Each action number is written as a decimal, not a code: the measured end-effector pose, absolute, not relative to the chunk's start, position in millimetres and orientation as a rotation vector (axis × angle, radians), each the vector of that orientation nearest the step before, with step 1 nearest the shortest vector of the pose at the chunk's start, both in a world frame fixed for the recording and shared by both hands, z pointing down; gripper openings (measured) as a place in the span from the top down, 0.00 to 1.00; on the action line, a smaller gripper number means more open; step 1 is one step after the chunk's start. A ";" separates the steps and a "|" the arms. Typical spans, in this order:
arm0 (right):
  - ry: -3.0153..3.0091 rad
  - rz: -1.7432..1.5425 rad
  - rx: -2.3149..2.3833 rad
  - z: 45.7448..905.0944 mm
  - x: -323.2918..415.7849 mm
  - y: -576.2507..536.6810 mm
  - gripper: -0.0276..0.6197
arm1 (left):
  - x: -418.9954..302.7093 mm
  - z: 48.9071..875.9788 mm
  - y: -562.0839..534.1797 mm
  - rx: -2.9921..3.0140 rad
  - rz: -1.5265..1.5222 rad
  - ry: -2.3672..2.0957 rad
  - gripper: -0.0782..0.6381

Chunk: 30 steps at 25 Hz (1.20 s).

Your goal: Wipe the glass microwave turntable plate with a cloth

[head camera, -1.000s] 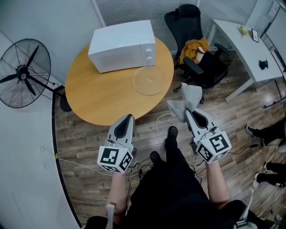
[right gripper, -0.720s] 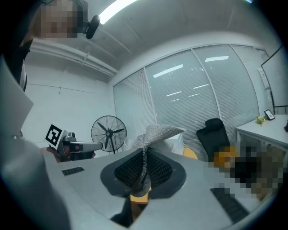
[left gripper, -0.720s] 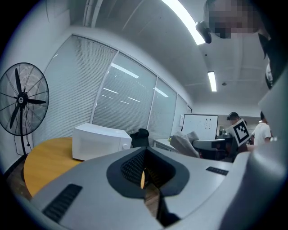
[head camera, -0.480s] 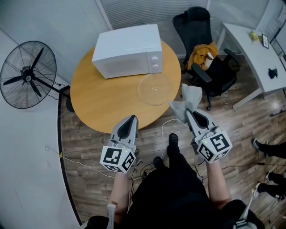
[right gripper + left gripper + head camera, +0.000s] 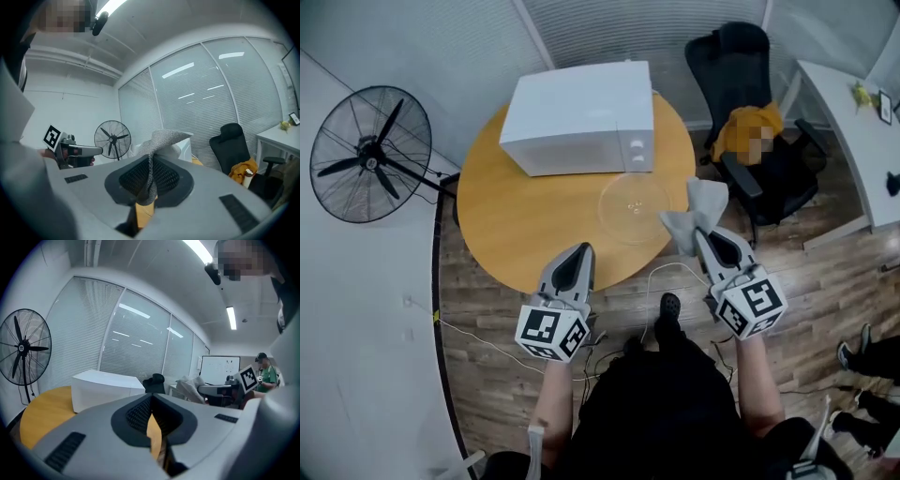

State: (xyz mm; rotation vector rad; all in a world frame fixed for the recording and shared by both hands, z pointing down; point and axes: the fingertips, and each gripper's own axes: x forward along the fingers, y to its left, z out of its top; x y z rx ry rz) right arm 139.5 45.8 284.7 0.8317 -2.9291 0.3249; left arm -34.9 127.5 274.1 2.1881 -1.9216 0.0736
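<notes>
Round tabletop (image 5: 516, 225) holds the plate (image 5: 635, 208) beside the microwave (image 5: 581, 117), apparently not yet wiped; the right gripper (image 5: 705, 236), clamped on the cloth (image 5: 698, 208), hangs just short, and the left gripper (image 5: 579, 251) is closed and empty.

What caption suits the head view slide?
Right tongs hold a grey cloth near the glass turntable plate beside the microwave; left tongs shut, empty.

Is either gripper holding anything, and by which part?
The right gripper holds the grey cloth, pinched near one edge, the rest bunched beyond the tips. The left gripper is shut, empty.
</notes>
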 end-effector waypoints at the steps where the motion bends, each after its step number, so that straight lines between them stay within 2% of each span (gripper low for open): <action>1: -2.931 0.330 0.821 286.2 139.1 38.8 0.92 | -34.4 274.9 121.5 2.180 0.073 -1.926 0.90; 17: -2.927 0.394 0.645 312.9 134.6 -20.3 0.92 | -30.4 299.1 62.9 1.998 0.047 -1.985 0.90; 30: -2.870 0.424 0.690 327.9 105.9 -39.3 0.92 | -81.6 331.7 32.1 1.934 0.057 -1.918 0.90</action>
